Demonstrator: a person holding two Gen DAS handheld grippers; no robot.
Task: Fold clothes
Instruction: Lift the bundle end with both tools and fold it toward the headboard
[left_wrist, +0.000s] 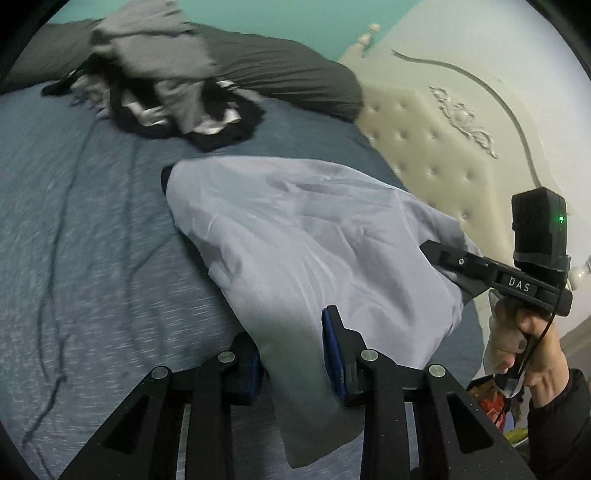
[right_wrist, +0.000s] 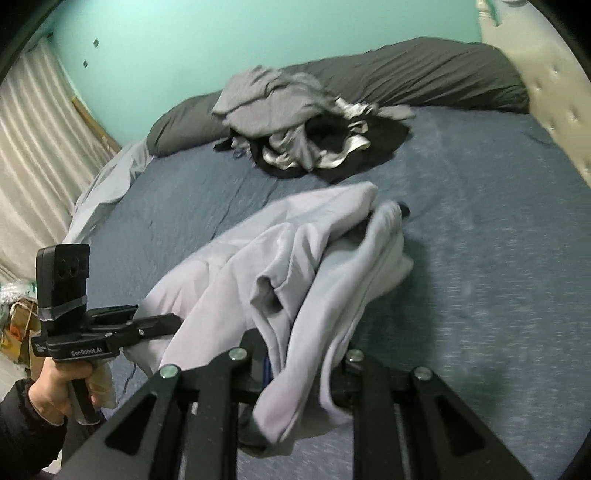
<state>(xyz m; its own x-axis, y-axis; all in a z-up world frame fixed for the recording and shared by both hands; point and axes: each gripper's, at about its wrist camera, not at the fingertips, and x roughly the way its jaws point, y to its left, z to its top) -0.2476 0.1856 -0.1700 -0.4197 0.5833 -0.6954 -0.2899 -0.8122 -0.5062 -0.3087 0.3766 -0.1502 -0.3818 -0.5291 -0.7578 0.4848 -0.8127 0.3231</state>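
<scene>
The pale grey garment (left_wrist: 295, 229) hangs gathered in both claws at its near edge and trails forward onto the blue bed (left_wrist: 92, 221). The left claw (left_wrist: 291, 354) has a fold of it between fingers closed part-way against the bunched cloth; the right claw (right_wrist: 295, 365) is pinched on a thicker, rumpled bunch. From either claw the cloth's long axis runs straight ahead, its far end lying on the sheet, so any fold would be laid forward along that line. Beyond the far end, well apart, sits a heap of clothes (right_wrist: 306, 136) against the dark pillows (right_wrist: 424, 70).
</scene>
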